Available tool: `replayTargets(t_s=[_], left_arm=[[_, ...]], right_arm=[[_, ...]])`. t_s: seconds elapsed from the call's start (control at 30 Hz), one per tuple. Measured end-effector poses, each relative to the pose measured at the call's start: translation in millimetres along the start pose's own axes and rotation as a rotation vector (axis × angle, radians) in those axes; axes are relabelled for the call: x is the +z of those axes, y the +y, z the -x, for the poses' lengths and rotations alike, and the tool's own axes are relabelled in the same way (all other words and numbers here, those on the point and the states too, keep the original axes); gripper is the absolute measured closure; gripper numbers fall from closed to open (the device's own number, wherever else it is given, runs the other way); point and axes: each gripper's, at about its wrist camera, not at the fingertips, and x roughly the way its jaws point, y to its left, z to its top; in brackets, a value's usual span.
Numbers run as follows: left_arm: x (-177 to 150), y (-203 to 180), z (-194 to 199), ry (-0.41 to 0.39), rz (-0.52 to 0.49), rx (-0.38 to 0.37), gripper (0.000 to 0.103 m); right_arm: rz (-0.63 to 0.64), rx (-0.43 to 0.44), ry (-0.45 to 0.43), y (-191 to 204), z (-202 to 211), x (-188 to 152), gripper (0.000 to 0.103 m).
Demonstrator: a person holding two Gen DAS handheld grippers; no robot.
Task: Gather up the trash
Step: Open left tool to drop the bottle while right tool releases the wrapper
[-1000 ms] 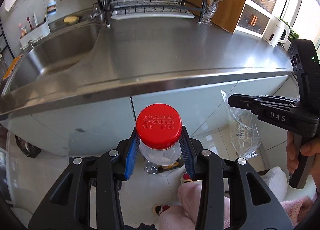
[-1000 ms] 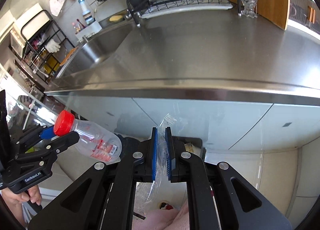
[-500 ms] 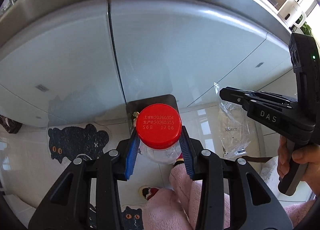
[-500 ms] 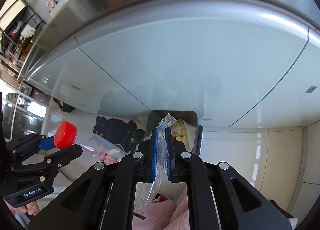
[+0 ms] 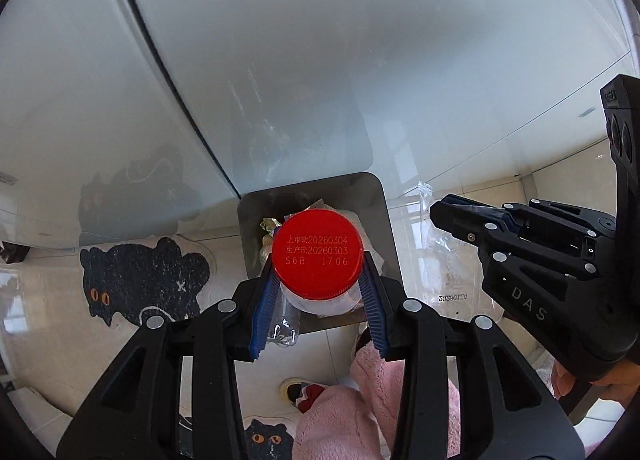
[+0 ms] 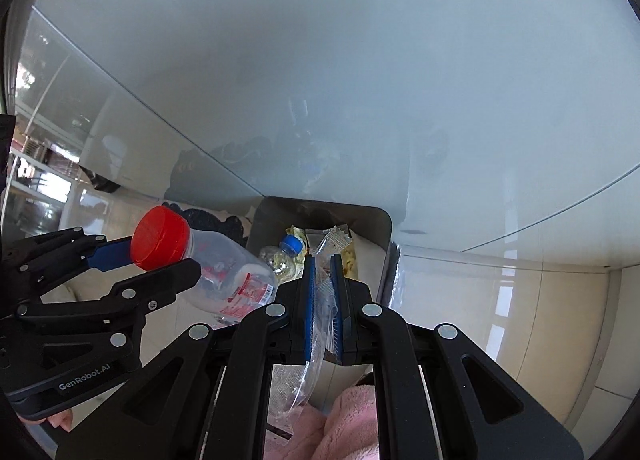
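Left tongs (image 5: 318, 292) clamped on the neck of a clear bottle (image 6: 228, 280) with a red cap (image 5: 318, 253), hanging right above the open trash bin (image 5: 390, 228) by the pale cabinet doors (image 5: 280, 60); right tongs (image 6: 322, 300) pinched tight on a crinkled clear plastic wrapper (image 6: 320, 312), also over the bin, litter visible inside

Home kitchen: glossy cabinet doors (image 5: 280, 60), tiled floor (image 6: 500, 300), cat mat (image 5: 140, 280).

Both tools point steeply down, left tool (image 5: 318, 292) gripping, right tool (image 6: 322, 300) pinched.
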Motion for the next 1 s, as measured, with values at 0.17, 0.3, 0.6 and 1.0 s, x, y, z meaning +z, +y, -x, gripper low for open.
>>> replayTargets(t_s=[0.17,0.3,0.6,1.0], left_arm=[[4,8,-16,0.040,0.040,-0.037,0.065],[6,12,-20,0.060,0.040,-0.046,0.064],[12,16,-14,0.052,0.042,-0.059,0.043],[9,28,23,-0.002,0.075,-0.038,0.039]], right_arm=[[-0.041,0.029,0.015,-9,-14,6,0.091],[-0.052,0.031,0.028,-9,-24,10,0.091],[-0.070,0.036,0.060,-7,-40,13,0.089],[-0.098,0.022,0.034,-8,-23,16,0.058]])
